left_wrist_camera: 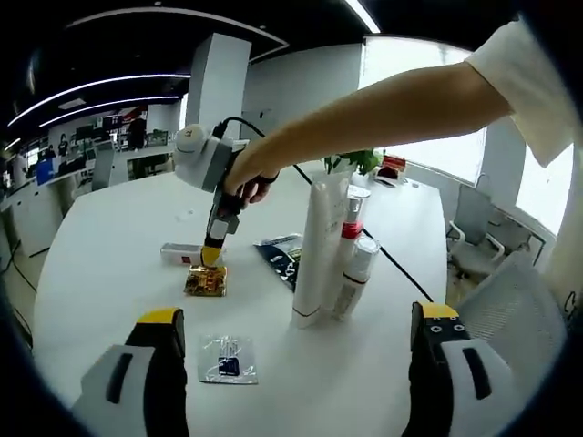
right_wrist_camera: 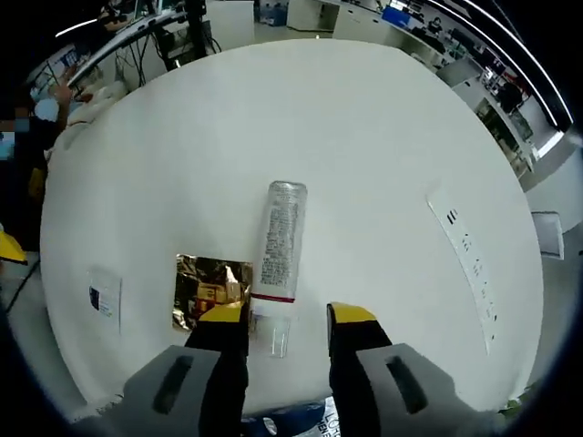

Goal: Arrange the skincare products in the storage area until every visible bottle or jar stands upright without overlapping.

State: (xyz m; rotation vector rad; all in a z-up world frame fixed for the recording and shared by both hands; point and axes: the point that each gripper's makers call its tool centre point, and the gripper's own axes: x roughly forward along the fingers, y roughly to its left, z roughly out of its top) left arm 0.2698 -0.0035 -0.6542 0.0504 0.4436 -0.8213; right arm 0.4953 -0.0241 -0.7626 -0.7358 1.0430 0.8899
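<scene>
On the round white surface [left_wrist_camera: 109, 246], the left gripper [left_wrist_camera: 301, 323] hangs low with its yellow-tipped jaws spread wide and nothing between them. Ahead of it, right of centre in the left gripper view, three skincare containers stand upright in a tight cluster: a tall white tube [left_wrist_camera: 318, 246] on its cap, a bottle with a red collar [left_wrist_camera: 350, 238] just behind it, and a shorter white bottle [left_wrist_camera: 356, 276] leaning close against the tube's right side; whether they touch one another I cannot tell. A small clear sachet [left_wrist_camera: 228, 359] lies flat near the left jaw, and a dark pouch [left_wrist_camera: 281, 256] lies just left of the tube. Farther off, a person's bare arm [left_wrist_camera: 383, 114] reaches across and holds the right gripper [right_wrist_camera: 286, 317] pointing down at the surface. In the right gripper view, that gripper's jaws are parted and straddle the clear cap end of a bottle lying on its side [right_wrist_camera: 278, 250], white with a red band near the neck; the jaws sit on either side of the cap without visibly pressing it. A gold foil packet [right_wrist_camera: 209, 289] lies flat just beside this bottle, partly under the left jaw. A white strip [right_wrist_camera: 466, 255] lies well apart to the right.
</scene>
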